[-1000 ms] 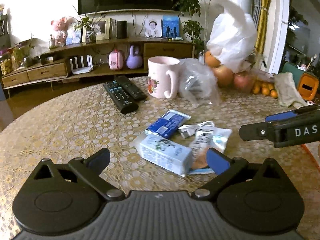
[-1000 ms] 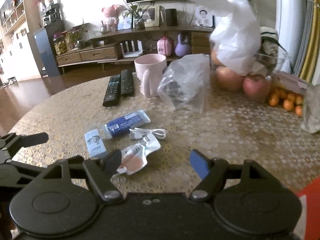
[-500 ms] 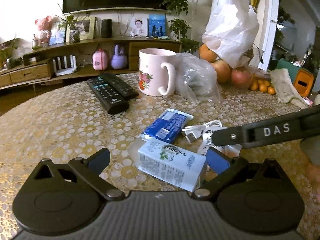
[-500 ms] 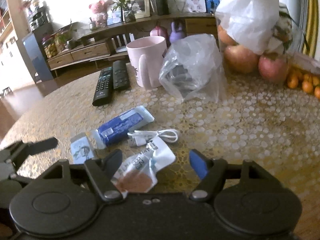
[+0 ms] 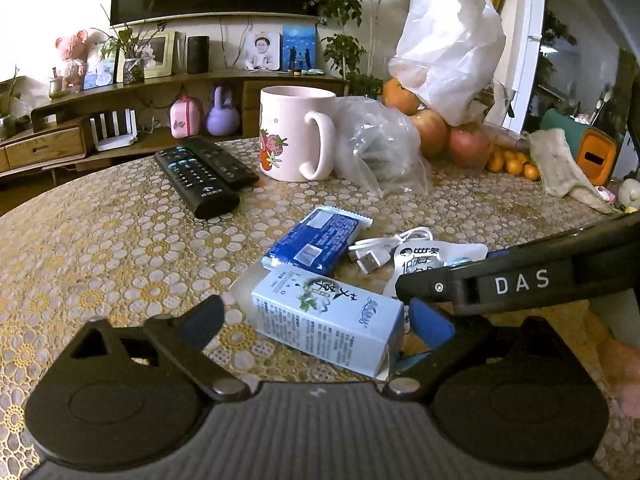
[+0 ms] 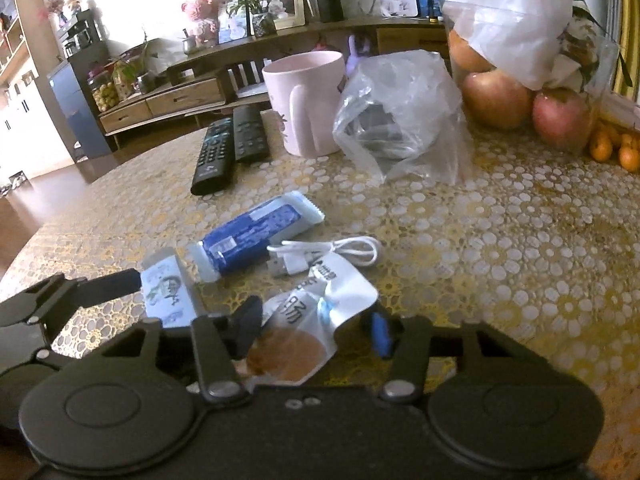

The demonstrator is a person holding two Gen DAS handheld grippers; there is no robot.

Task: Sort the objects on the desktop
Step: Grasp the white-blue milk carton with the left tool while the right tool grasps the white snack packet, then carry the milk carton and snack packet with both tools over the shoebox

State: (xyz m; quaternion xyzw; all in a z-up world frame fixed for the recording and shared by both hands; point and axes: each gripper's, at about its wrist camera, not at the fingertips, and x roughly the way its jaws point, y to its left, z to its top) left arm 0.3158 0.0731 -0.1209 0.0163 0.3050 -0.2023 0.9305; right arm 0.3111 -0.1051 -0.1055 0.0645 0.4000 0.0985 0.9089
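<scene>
A pale blue tissue pack (image 5: 328,320) lies on the patterned table between the open fingers of my left gripper (image 5: 316,320); it also shows in the right wrist view (image 6: 170,292). A white snack pouch (image 6: 308,320) lies between the open fingers of my right gripper (image 6: 316,326), which are close to its sides; it shows in the left wrist view (image 5: 428,258) too. Beyond lie a blue snack bar (image 5: 316,240) (image 6: 256,234) and a white USB cable (image 5: 384,246) (image 6: 328,252). My right gripper's finger (image 5: 520,280) crosses the left wrist view.
Two black remotes (image 5: 204,172) (image 6: 230,148), a pink mug (image 5: 296,138) (image 6: 308,100) and a clear plastic bag (image 5: 376,148) (image 6: 400,120) stand further back. Apples (image 6: 496,96), oranges (image 6: 612,146) and a white bag (image 5: 448,52) are at the back right. A cloth (image 5: 564,164) lies far right.
Both grippers have moved forward and lower. The tissue pack now sits between my left fingers. My right fingers have narrowed around the snack pouch.
</scene>
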